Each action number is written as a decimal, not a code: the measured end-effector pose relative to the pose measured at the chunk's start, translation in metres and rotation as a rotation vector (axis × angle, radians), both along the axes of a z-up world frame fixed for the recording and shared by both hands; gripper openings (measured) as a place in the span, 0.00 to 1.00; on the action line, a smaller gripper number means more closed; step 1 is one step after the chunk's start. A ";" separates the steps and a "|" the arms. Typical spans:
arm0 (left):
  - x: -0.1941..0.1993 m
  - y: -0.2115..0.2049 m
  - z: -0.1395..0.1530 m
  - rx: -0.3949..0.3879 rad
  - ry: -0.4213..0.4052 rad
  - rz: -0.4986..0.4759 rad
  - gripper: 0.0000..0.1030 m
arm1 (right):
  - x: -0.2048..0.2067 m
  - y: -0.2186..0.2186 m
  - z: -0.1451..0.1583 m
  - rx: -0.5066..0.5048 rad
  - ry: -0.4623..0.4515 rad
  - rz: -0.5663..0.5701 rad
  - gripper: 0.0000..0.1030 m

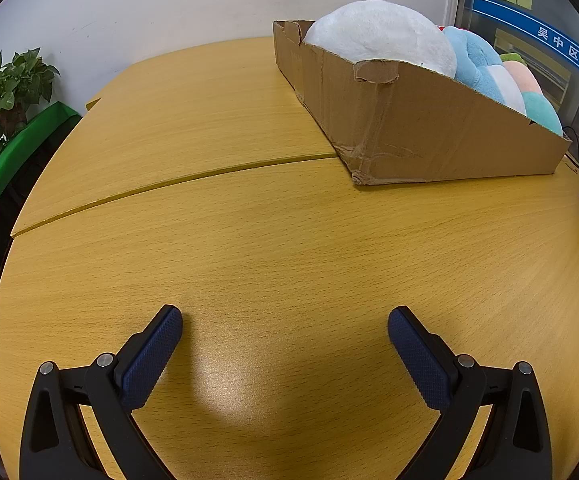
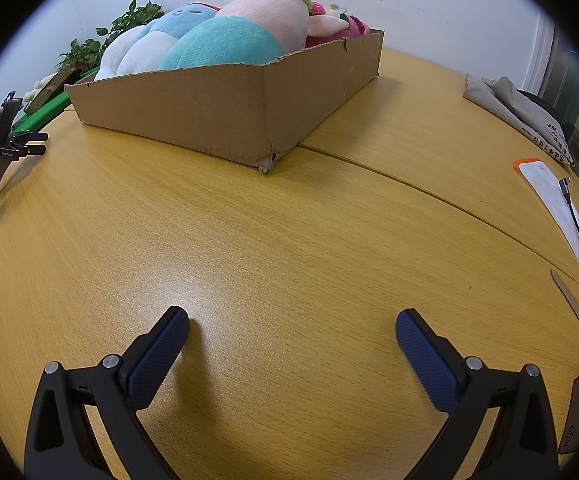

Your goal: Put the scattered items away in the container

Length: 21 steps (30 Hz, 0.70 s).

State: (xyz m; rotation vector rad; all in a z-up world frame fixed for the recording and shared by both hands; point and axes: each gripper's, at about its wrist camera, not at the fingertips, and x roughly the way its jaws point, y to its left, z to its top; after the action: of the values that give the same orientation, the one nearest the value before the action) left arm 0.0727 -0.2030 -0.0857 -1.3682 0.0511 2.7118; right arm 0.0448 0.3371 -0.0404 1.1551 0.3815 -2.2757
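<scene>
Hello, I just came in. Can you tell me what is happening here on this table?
A person holds two grippers over a wooden table. The left gripper and the right gripper are both open and hold nothing. The cardboard box on the table is already piled with plush toys, which rise above its rim. No toy lies loose on the table in either view, so the tidying looks almost finished.
</scene>
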 end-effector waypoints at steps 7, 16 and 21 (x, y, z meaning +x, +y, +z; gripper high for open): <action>0.001 0.001 0.001 -0.001 0.000 0.000 1.00 | 0.000 0.000 0.000 0.000 0.000 0.000 1.00; -0.002 0.001 0.003 -0.002 0.000 0.001 1.00 | 0.000 0.000 0.000 -0.001 0.000 0.001 1.00; -0.002 0.001 0.003 -0.002 0.000 0.001 1.00 | 0.001 0.000 0.000 -0.001 0.000 0.001 1.00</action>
State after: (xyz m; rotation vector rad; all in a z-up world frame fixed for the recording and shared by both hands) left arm 0.0710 -0.2016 -0.0826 -1.3695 0.0526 2.7134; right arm 0.0453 0.3372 -0.0403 1.1544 0.3808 -2.2746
